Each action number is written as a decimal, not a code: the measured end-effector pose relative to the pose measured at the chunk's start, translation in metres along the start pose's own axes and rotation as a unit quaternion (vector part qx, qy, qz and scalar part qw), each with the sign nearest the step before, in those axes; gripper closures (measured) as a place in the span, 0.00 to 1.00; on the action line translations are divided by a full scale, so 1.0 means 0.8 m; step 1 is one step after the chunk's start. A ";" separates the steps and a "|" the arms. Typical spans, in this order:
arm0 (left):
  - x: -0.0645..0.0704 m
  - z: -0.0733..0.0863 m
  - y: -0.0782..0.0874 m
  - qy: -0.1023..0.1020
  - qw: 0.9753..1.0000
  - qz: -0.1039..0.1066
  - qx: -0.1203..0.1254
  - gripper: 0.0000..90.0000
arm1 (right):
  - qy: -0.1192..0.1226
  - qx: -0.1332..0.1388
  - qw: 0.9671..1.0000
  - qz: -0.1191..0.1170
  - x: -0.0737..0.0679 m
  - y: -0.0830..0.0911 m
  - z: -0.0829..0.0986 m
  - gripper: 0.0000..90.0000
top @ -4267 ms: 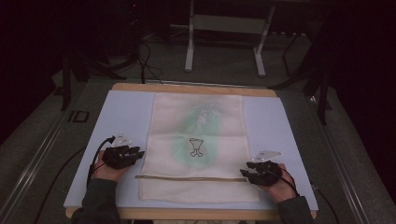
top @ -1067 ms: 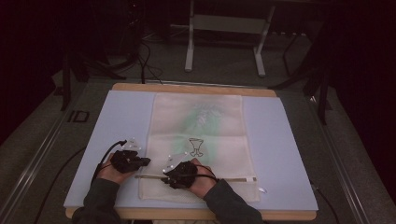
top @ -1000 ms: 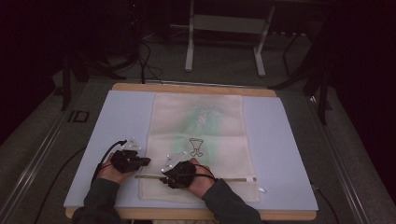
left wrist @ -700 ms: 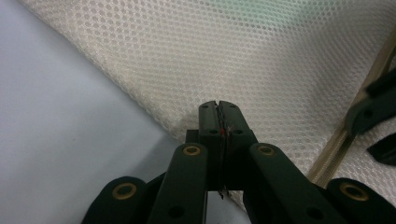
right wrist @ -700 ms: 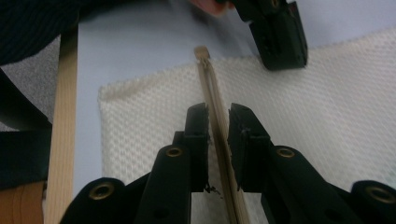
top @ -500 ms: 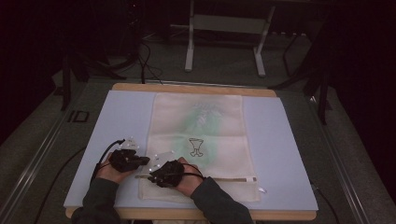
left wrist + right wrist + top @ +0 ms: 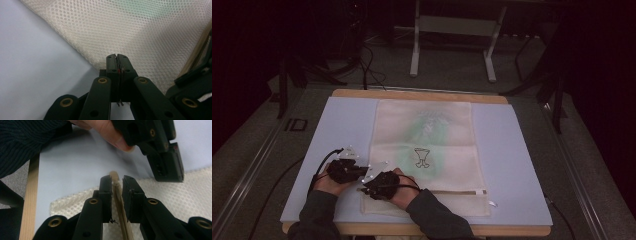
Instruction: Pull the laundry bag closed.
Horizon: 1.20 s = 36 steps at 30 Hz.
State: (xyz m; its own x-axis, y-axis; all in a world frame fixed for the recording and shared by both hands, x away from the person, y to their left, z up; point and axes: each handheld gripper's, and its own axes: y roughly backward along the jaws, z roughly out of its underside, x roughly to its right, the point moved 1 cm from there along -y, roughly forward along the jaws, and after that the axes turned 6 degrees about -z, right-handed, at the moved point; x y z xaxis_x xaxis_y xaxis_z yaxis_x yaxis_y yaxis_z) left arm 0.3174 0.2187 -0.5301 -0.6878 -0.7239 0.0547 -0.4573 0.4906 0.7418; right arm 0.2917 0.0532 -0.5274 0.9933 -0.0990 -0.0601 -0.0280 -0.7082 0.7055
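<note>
Right tongs (image 7: 116, 185) pinching the tan zipper strip (image 7: 122, 207) of a mesh laundry bag (image 7: 424, 150) — seen close in the right gripper view. Left tongs (image 7: 117, 60) pressed shut at the bag's edge, grip on the mesh not certain. From above: bag flat on the tabletop (image 7: 327, 135), both hands crowded at its near left corner. Zipper strip running left–right along the near end — bag's length pointing away.

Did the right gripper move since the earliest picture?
Yes. The right gripper went left along the mesh bag's near edge, ending beside the left gripper.
</note>
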 end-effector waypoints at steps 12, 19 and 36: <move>-0.007 0.004 0.007 0.013 1.000 -0.007 0.011 0.98 | 0.006 -0.010 1.000 0.006 0.000 -0.021 -0.012 0.85; -0.009 0.004 0.009 0.014 1.000 -0.006 0.016 0.98 | 0.012 -0.026 1.000 0.011 0.001 -0.038 -0.018 0.87; -0.017 0.008 0.019 0.035 0.999 -0.013 0.039 0.99 | -0.005 0.009 1.000 0.003 0.005 -0.030 -0.021 0.90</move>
State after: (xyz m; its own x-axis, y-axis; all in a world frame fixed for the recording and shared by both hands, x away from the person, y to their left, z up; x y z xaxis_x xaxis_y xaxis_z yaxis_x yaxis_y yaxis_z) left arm 0.3159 0.2393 -0.5239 -0.6354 -0.7676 0.0838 -0.5198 0.5055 0.6887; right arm 0.2984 0.0815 -0.5330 0.9920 -0.1093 -0.0629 -0.0354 -0.7199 0.6931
